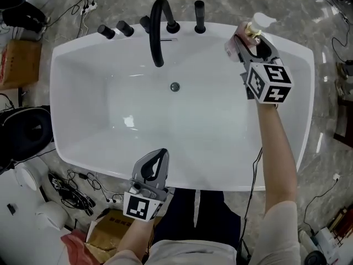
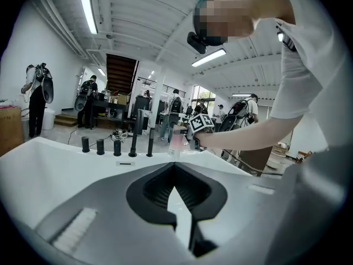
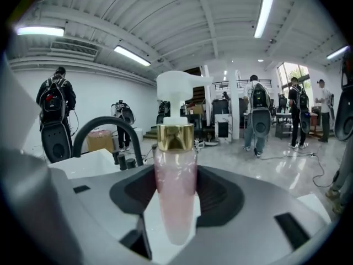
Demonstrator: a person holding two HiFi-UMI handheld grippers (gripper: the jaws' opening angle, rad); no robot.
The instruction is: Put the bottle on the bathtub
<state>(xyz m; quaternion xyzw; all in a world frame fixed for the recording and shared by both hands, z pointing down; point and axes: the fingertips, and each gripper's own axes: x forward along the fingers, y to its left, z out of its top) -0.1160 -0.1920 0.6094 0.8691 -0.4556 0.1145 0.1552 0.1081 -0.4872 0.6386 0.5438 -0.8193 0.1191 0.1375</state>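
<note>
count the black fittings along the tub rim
5, all on the far rim of the bathtub: one knob, a second knob, a third knob beside the arched spout, and a tall post right of it. None looks hidden.

A pink bottle (image 3: 175, 186) is held upright between the jaws of the right gripper (image 3: 175, 217), its gold collar (image 3: 175, 137) and white pump head (image 3: 179, 87) raised above them. A black curved faucet (image 3: 105, 127) is seen ahead to the left, over a white bathtub rim (image 3: 83, 167).
</note>
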